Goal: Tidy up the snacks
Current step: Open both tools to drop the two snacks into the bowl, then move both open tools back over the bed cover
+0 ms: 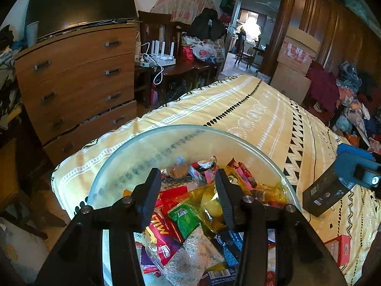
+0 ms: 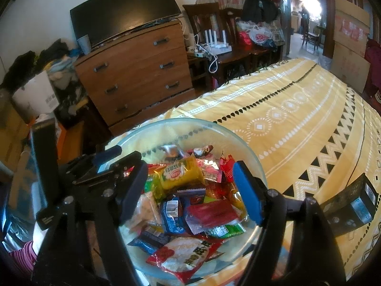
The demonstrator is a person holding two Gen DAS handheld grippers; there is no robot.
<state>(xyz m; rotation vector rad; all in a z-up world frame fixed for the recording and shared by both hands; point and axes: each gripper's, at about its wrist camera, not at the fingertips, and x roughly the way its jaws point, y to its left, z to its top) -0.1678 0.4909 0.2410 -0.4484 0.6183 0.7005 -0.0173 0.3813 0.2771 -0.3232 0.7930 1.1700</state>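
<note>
A glass bowl point(image 1: 190, 128) stands near the corner of a bed with a yellow patterned cover point(image 1: 250, 109). It is heaped with wrapped snacks, among them a red packet point(image 1: 164, 236) and a green packet point(image 1: 184, 217). My left gripper point(image 1: 188, 190) hangs over the heap with its black fingers apart and nothing pinched. In the right wrist view, my right gripper point(image 2: 190, 178) hovers open above the same bowl point(image 2: 185, 121), with blue pads point(image 2: 247, 190) on each side of a yellow packet point(image 2: 181, 175). A rice cracker packet point(image 2: 185, 255) lies at the near side.
A wooden chest of drawers point(image 1: 76, 76) with a TV on top stands past the bed's left edge. A red box point(image 1: 338, 250) lies on the cover to the right of the bowl. Chairs, bags, cartons and piled clothes line the far side of the room.
</note>
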